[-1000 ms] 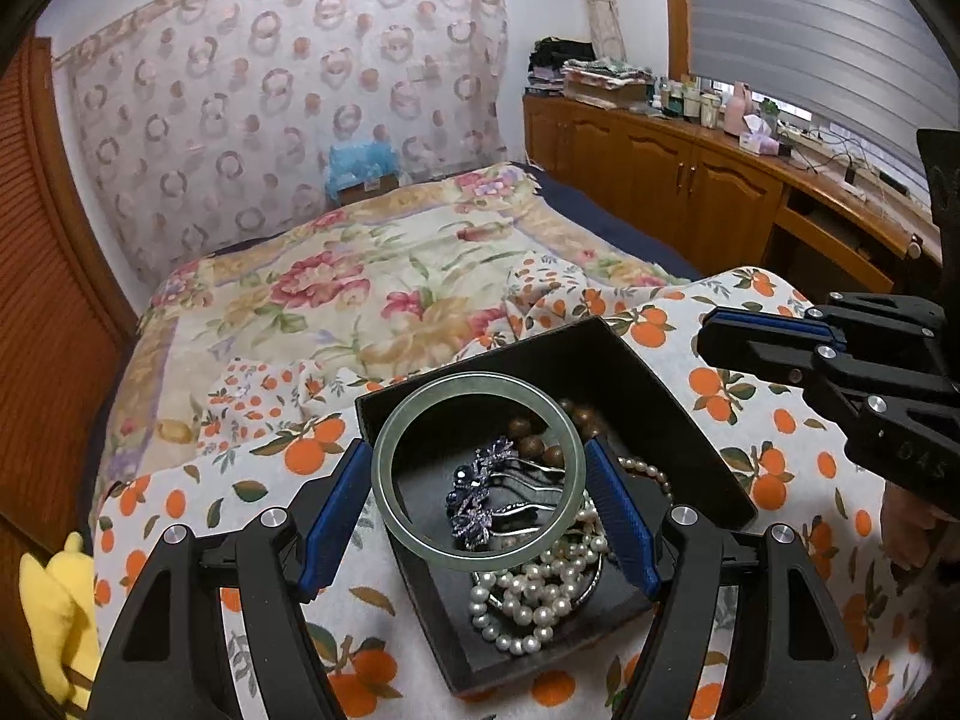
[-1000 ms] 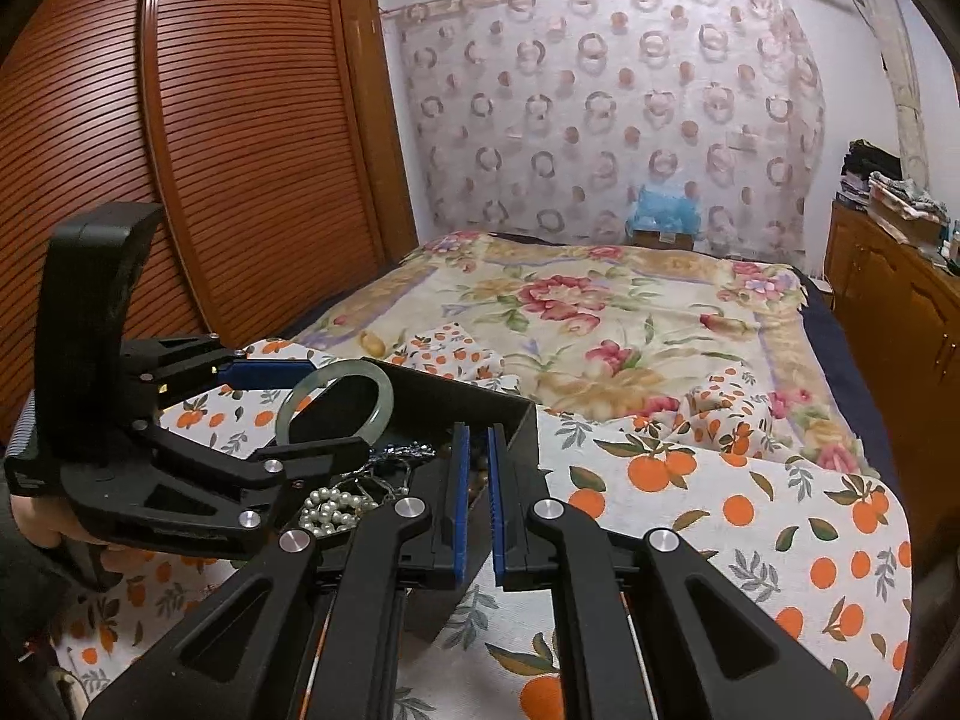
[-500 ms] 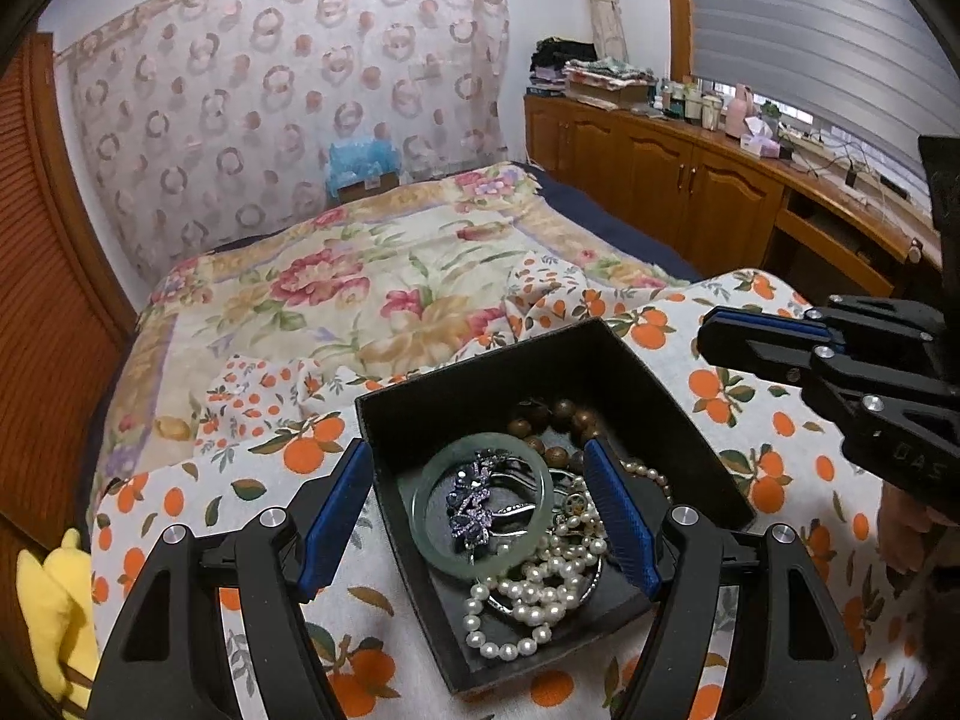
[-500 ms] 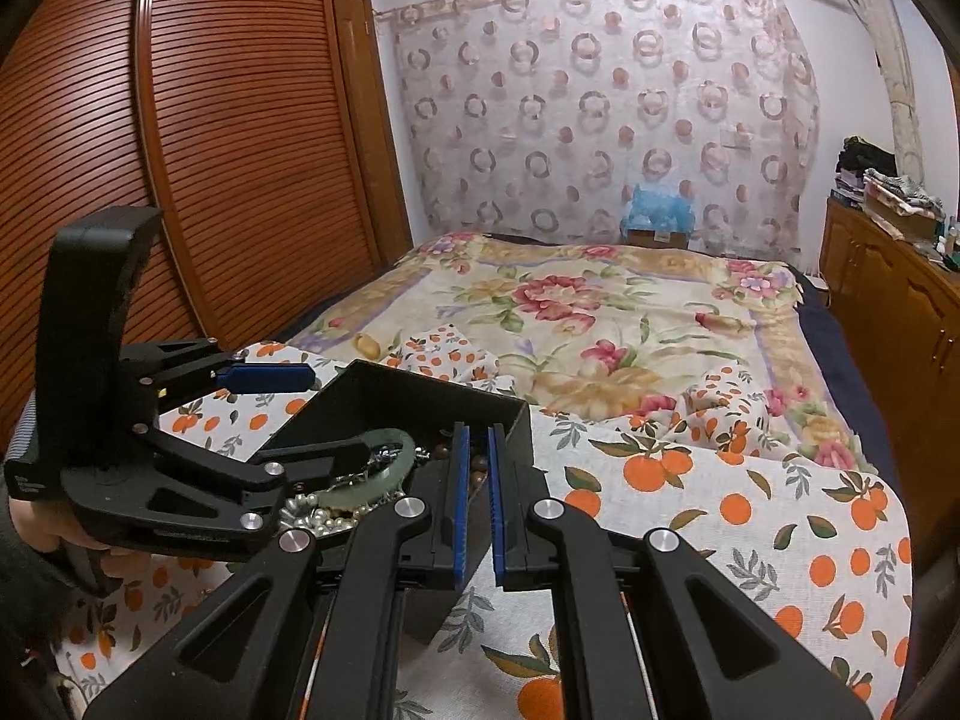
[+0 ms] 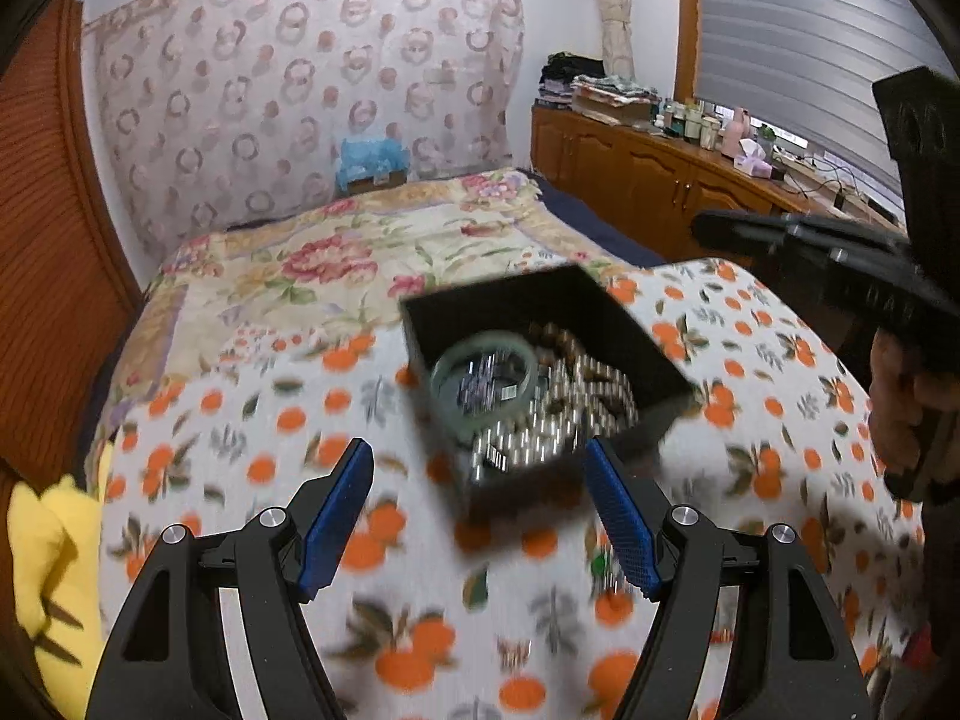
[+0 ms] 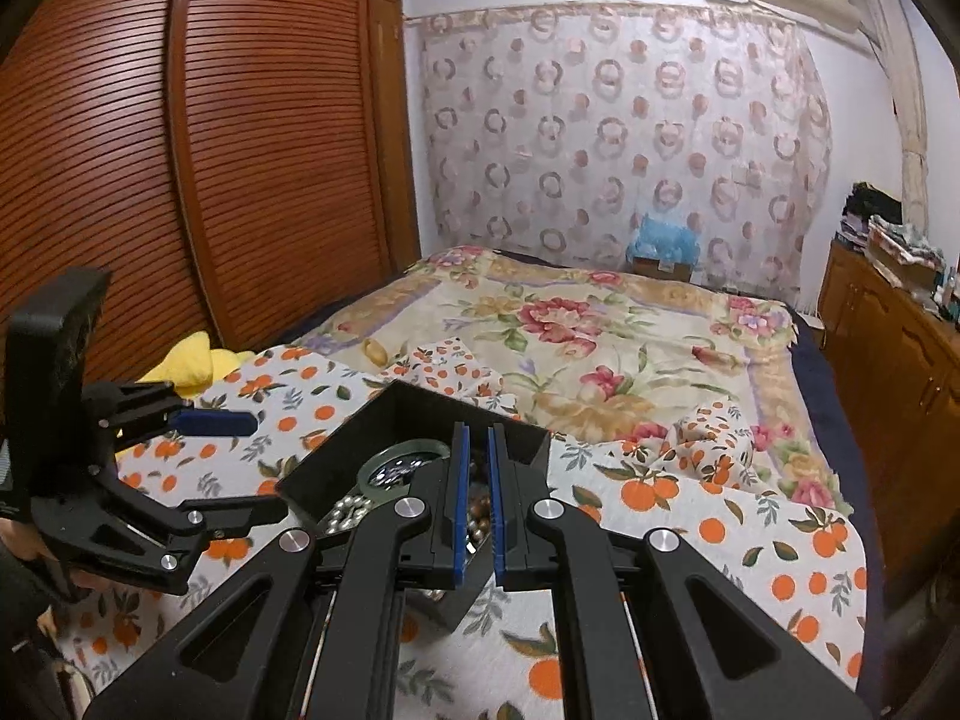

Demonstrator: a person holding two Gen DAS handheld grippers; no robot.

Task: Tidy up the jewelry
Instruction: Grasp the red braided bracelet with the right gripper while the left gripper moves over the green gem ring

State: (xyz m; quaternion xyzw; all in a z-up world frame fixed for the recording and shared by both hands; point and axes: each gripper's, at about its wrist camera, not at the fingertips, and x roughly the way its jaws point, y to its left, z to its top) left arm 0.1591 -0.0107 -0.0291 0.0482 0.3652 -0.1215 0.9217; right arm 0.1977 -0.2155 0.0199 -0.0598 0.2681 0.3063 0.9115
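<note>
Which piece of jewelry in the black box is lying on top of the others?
The green jade bangle. It rests flat over the pile in the black box, a single solid ring, while the pearl strand and brown beads sit beneath and beside it.

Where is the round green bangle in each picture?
Left wrist view: the round green jade bangle lies inside the black square box, right of centre, on the pearl beads.
Right wrist view: the bangle is low and left of centre, partly hidden behind the right gripper.
Shared landmark: the black box on the orange-print cloth.
</note>
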